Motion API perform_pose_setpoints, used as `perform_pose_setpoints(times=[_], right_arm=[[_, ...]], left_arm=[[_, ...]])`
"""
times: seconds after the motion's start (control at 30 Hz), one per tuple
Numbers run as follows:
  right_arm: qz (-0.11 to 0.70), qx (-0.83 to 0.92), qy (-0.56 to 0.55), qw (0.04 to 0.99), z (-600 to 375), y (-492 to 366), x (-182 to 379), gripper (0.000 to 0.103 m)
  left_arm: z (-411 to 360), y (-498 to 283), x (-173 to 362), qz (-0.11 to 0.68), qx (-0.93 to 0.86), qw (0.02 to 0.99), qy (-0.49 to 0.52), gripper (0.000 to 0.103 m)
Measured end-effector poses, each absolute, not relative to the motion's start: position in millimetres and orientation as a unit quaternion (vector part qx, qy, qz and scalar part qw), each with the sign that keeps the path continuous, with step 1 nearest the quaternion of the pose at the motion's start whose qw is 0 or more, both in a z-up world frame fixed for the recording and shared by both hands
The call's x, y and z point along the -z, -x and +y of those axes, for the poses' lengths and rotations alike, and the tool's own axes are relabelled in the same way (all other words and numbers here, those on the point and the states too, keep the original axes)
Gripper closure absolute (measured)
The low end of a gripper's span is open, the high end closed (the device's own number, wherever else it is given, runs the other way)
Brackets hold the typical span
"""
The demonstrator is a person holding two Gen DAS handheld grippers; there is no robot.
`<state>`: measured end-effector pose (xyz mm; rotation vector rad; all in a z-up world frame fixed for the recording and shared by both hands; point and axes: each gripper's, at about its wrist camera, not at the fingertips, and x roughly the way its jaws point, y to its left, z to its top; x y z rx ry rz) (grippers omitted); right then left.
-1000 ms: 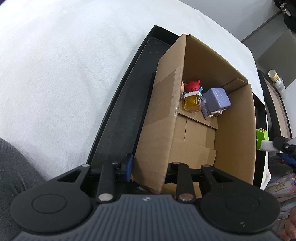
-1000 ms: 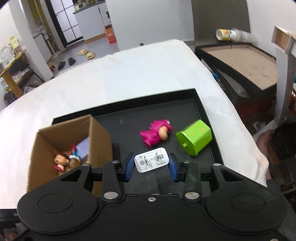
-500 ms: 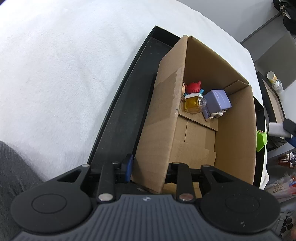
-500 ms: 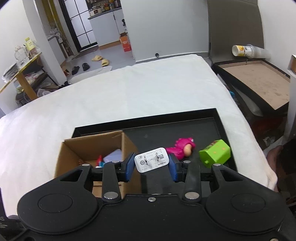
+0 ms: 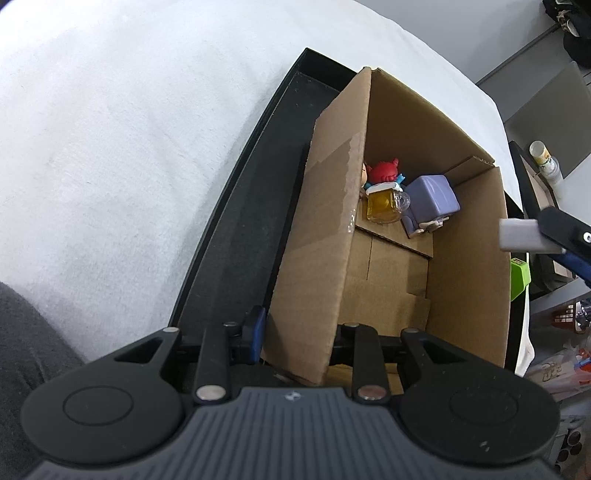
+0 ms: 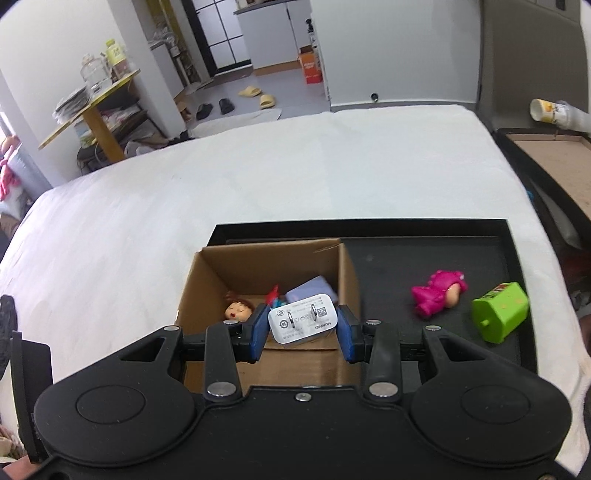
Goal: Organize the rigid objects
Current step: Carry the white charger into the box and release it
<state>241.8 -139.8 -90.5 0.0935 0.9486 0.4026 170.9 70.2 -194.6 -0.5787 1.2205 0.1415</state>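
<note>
The white plug (image 6: 303,323) is squeezed by the right tongs (image 6: 302,326) at the picture's middle, just over the box (image 6: 343,266). The box wall is pinched by the left tongs (image 5: 295,338), low in that view. If the plug is let go too soon, the box rim could be hit and the plug could bounce onto the tray (image 6: 406,254).

Black claw (image 6: 302,328) bodies, blue pads (image 6: 258,332), silver screws, round discs, ribbed grey housing

a lived-in home, slippers (image 6: 257,96) on the floor, kitchen cabinets (image 6: 275,35) behind, cluttered wooden side table (image 6: 96,112)
</note>
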Motion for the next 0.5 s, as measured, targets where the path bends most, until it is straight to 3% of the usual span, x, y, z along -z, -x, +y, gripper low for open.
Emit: perform_pose_setpoints(times=[0.5], right_arm=[[0.49,-0.221,-0.025,0.843,-87.6,-245.0,113.4,0.065]], left_arm=[[77.9,-168.1,196.4,0.561,-0.055,0.777,0.279,0.074]])
